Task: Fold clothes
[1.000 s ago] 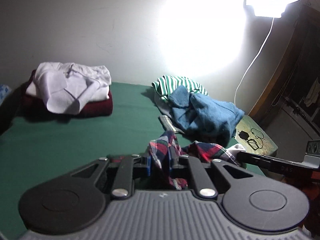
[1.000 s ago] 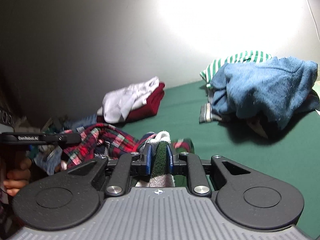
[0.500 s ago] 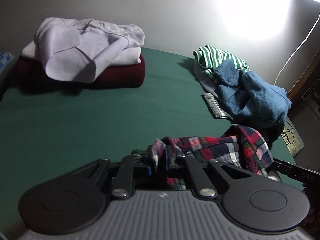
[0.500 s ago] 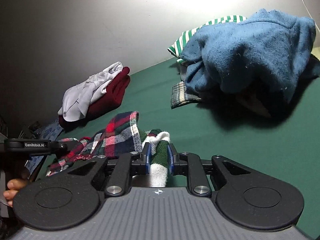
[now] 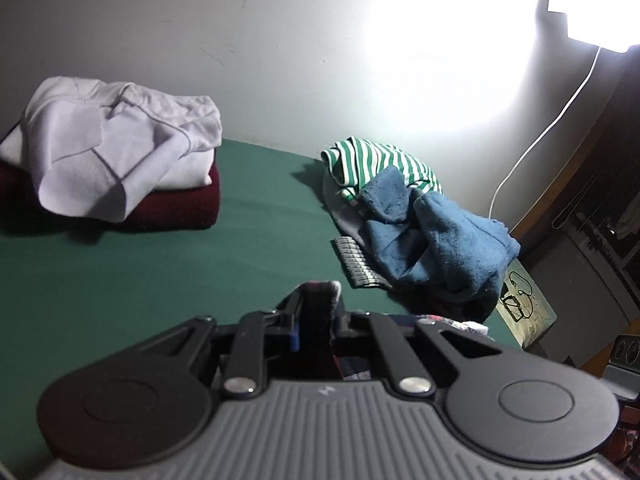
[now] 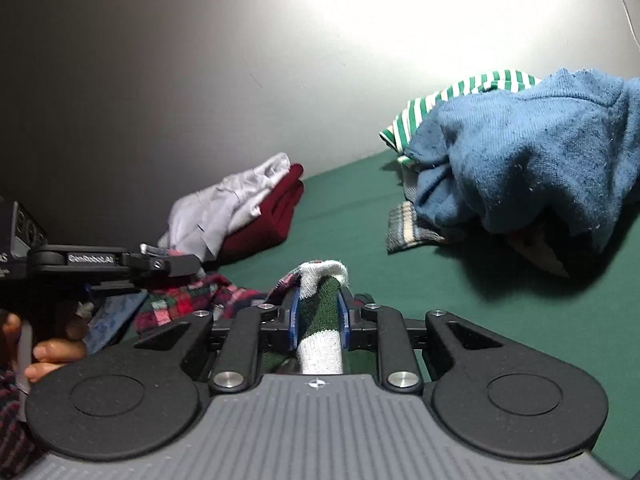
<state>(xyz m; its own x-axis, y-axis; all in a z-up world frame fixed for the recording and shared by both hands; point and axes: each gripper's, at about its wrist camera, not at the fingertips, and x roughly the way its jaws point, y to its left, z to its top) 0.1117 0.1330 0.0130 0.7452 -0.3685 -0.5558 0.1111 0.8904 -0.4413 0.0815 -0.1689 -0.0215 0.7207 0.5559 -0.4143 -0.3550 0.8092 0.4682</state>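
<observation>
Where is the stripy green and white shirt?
In both views the striped shirt lies at the far right of the green table, against the wall, partly under the blue sweater.

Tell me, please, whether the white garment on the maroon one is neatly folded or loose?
Loosely folded. The white garment sits bunched on the flat maroon garment, one flap drooping over the maroon's front edge.
</observation>
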